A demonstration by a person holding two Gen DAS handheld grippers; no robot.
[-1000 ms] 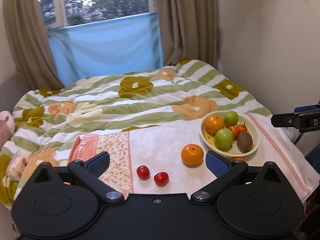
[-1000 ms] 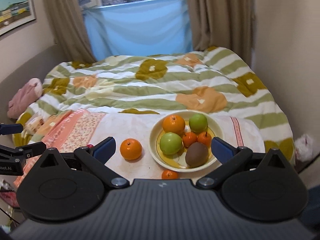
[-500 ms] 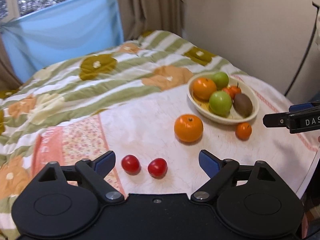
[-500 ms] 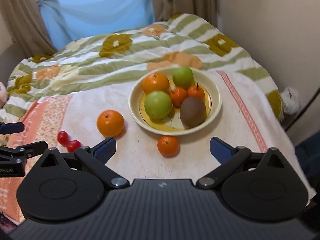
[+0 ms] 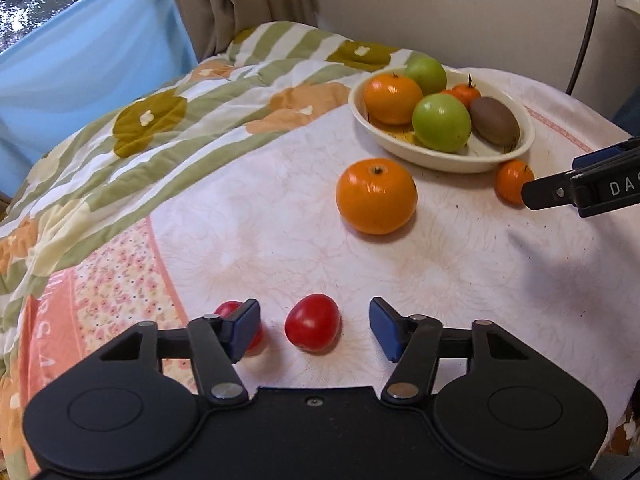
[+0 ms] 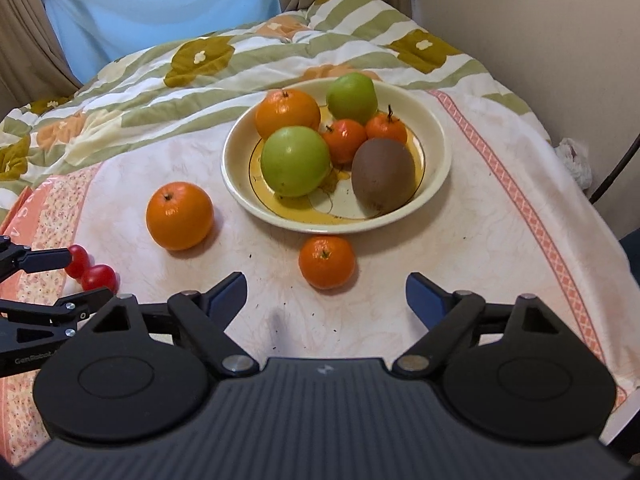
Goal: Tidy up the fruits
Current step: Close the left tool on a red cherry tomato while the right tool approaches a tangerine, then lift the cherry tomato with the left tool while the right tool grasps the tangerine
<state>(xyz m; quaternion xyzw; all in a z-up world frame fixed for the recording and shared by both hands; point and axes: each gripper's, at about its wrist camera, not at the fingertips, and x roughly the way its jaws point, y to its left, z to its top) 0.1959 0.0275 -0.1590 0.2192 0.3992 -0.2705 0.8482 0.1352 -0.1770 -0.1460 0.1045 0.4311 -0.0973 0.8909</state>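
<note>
Now tomato [image 5: 313,322] between left gripper [image 5: 314,327] pads

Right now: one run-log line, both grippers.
left gripper: closing, astride red tomato, no contact | right gripper: open, nearing small orange | bowl: six fruits

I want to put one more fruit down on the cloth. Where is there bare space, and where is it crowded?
Bare cloth lies between the big orange and the tomatoes, and right of the bowl up to the pink border. It is crowded in the bowl, at the small orange close by its rim, and at the tomatoes, where the left gripper is.
</note>
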